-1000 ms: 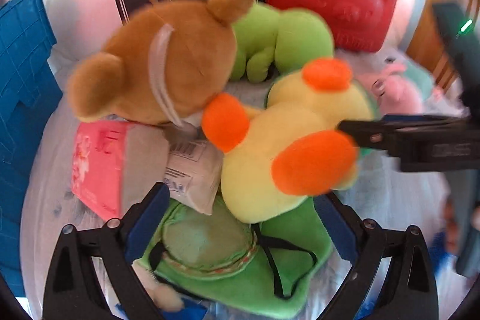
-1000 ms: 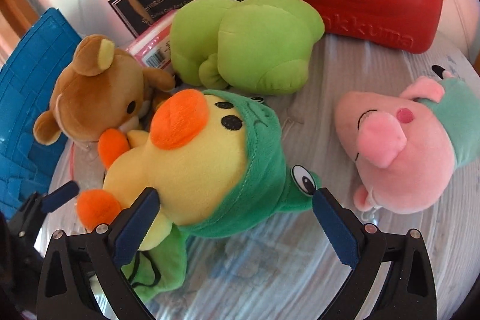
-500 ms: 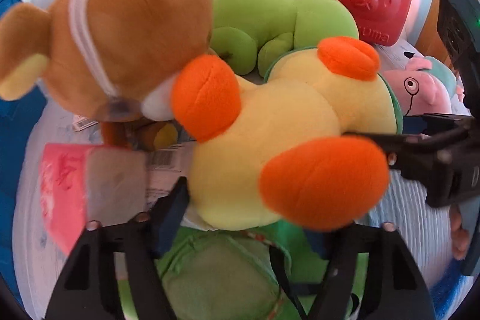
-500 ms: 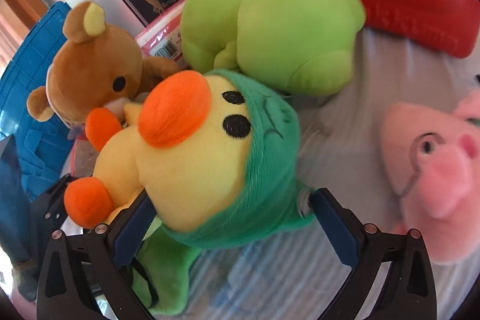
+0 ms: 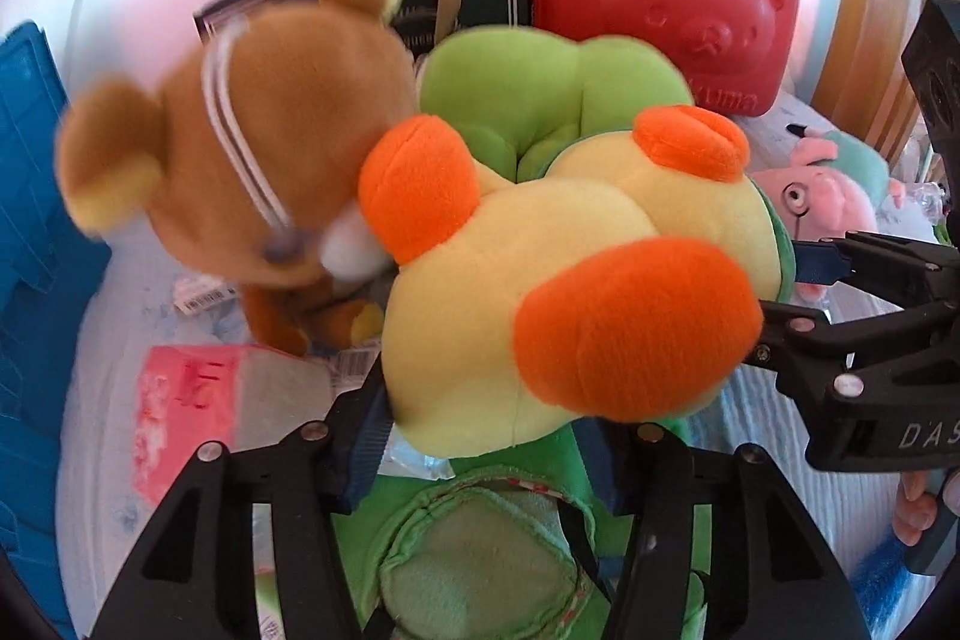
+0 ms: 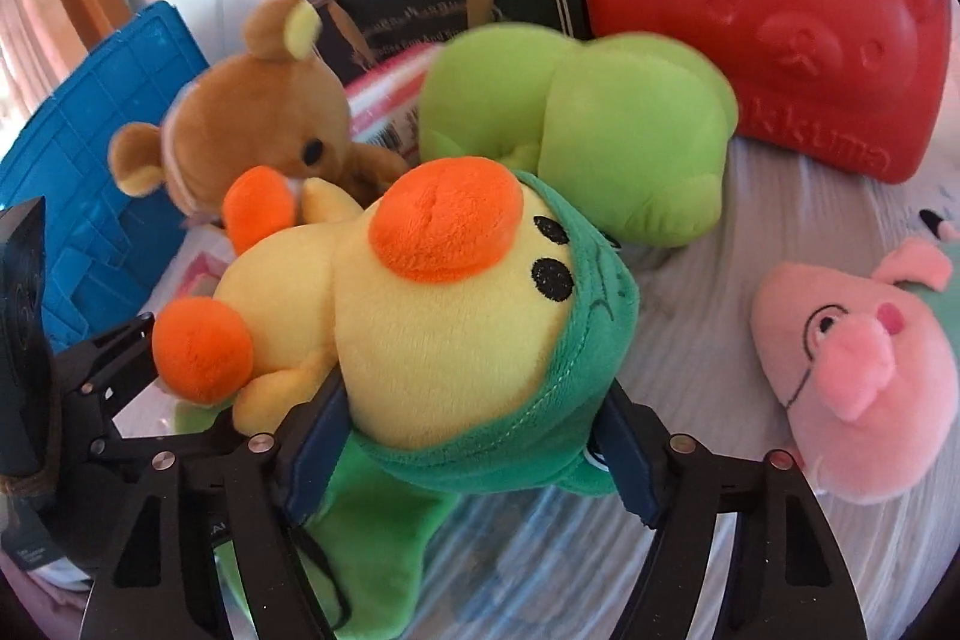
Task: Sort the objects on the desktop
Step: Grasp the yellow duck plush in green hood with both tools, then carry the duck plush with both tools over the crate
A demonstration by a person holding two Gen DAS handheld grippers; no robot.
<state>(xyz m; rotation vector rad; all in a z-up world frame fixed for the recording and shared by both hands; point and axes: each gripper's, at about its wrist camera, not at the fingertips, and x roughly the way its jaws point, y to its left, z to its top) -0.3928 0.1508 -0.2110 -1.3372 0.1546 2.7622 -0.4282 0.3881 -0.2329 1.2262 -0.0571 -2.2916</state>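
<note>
A yellow duck plush (image 5: pixel 540 292) with orange feet and a green hood lies between both grippers. In the left wrist view my left gripper (image 5: pixel 480 448) has its jaws closing on the duck's lower body, and the pads press into the plush. My right gripper (image 6: pixel 474 454) is closing its jaws on the hooded head (image 6: pixel 480 316), one pad touching each side of the green hood. The right gripper (image 5: pixel 798 292) also reaches in from the right in the left wrist view. The left gripper (image 6: pixel 108 358) shows at the left edge of the right wrist view.
A brown bear plush (image 5: pixel 252 160) leans against the duck's foot. Behind are a lime-green plush (image 6: pixel 600 142), a black box (image 6: pixel 432 10) and a red bear-shaped case (image 6: pixel 780 10). A pink pig plush (image 6: pixel 852 370) lies right, a blue crate (image 6: pixel 102 124) left. A pink packet (image 5: pixel 186 400) and green fabric (image 5: pixel 480 568) lie underneath.
Both grippers have moved in around the duck and narrowed their jaws onto it. The duck now fills more of both views, and the brown bear has shifted beside it.
</note>
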